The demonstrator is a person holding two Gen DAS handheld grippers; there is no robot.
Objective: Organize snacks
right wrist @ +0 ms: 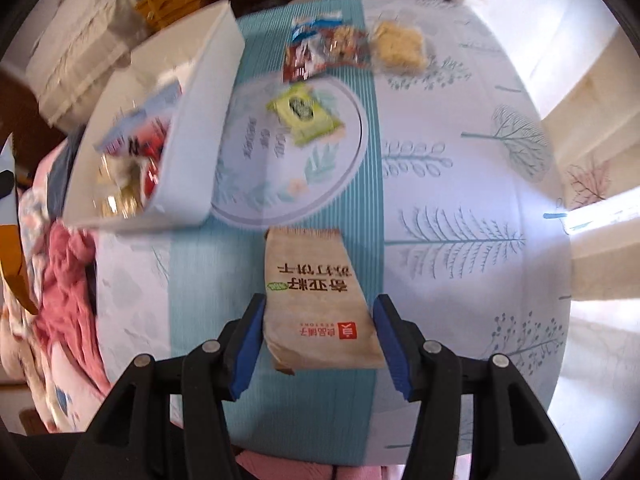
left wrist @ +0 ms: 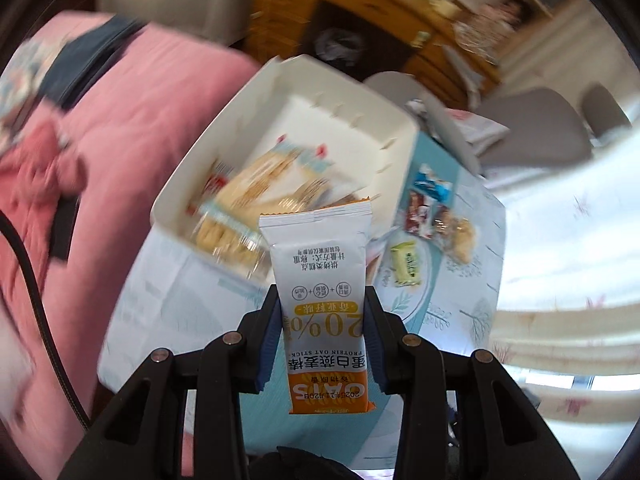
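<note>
each gripper holds a snack above the desk [right wrist: 460,184].
left gripper [left wrist: 323,340] clamps an oat bar [left wrist: 320,280] over the white box [left wrist: 224,136]; right gripper [right wrist: 316,340] grips a beige cracker pack [right wrist: 316,300] right of that box.

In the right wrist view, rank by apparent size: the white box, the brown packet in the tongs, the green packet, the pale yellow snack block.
1. white box
2. brown packet, though it is nearest the camera, so enlarged
3. green packet and pale yellow snack block: look alike, unranked
</note>
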